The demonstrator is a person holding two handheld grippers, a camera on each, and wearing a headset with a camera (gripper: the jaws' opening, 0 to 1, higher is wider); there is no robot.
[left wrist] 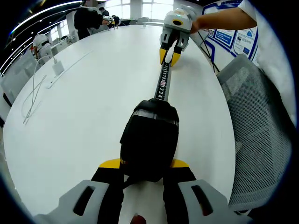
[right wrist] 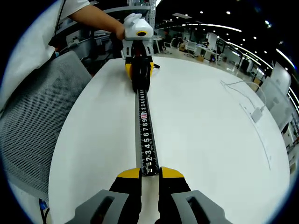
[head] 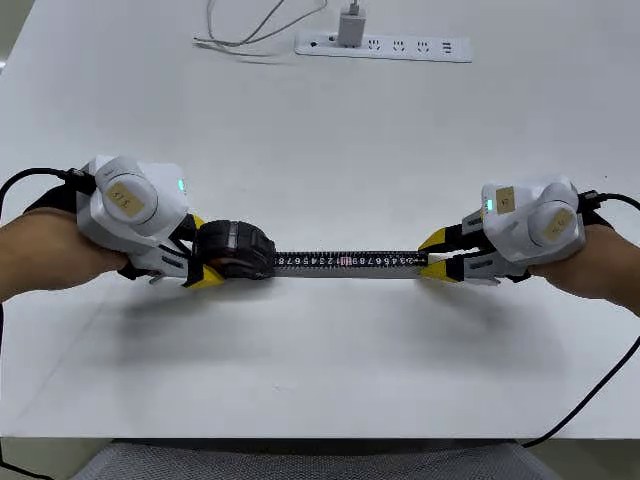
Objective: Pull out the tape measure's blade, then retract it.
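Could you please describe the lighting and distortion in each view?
Head view: even light, faint shadows on the table, blade numerals readable. Left gripper view: fisheye curves the table edge, the tape case looks dark. Right gripper view: bright ceiling lights, numerals legible.

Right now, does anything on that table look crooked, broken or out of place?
Nothing stands out. The left claw grips the tape measure, and its blade runs straight and flat across the white table to the right claw, with no kink or twist. The power strip lies flat at the far edge.
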